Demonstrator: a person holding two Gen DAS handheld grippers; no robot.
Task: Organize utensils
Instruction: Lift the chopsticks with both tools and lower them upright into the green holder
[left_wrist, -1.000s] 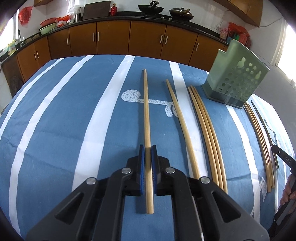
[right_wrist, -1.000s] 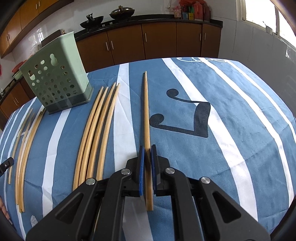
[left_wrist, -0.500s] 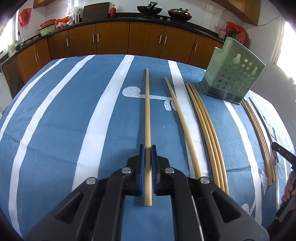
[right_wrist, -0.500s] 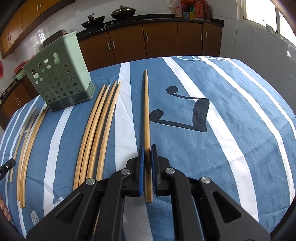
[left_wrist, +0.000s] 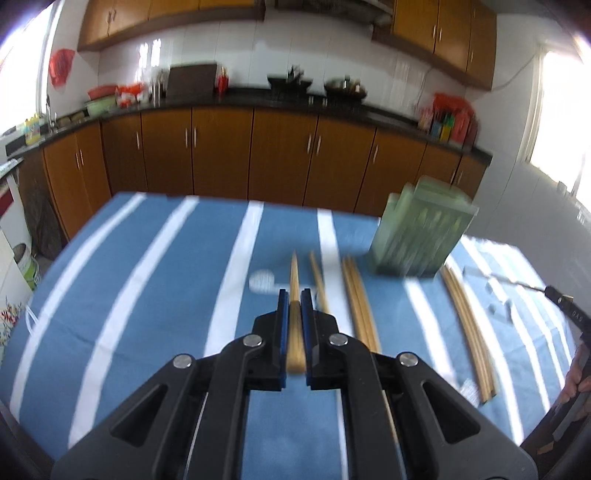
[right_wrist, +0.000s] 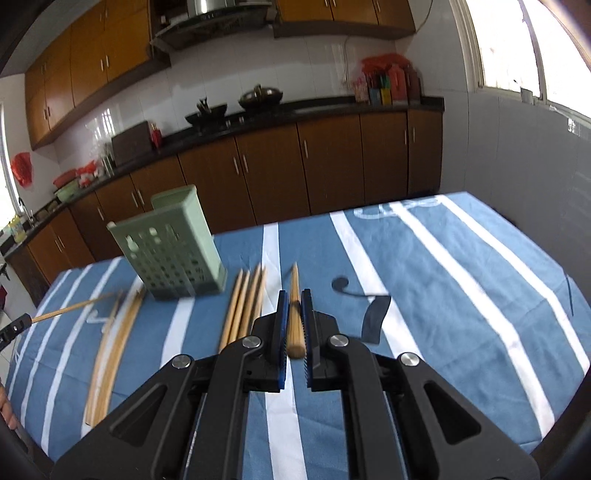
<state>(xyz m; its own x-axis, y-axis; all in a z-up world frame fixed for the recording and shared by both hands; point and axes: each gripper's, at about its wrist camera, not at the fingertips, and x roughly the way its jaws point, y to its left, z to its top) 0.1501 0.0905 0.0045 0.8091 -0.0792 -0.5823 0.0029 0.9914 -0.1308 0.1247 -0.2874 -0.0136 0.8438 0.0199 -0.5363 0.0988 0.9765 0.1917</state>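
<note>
Here we have each gripper's jaws clamped narrow on one chopstick — left gripper (left_wrist: 294, 308) on its chopstick (left_wrist: 294, 280), right gripper (right_wrist: 294, 308) on its own (right_wrist: 294, 291), tips running forward. Lifted off the bench (right_wrist: 461, 280), probably bound for the green holder (right_wrist: 173, 254) beyond — loose chopsticks (right_wrist: 245, 302) lie between.

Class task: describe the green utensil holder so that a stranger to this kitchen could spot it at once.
Find the table with the blue, white-striped cloth. Near its far edge stands the utensil holder, a pale green box with punched holes. It is the only upright thing there; the chopsticks beside it lie flat.
</note>
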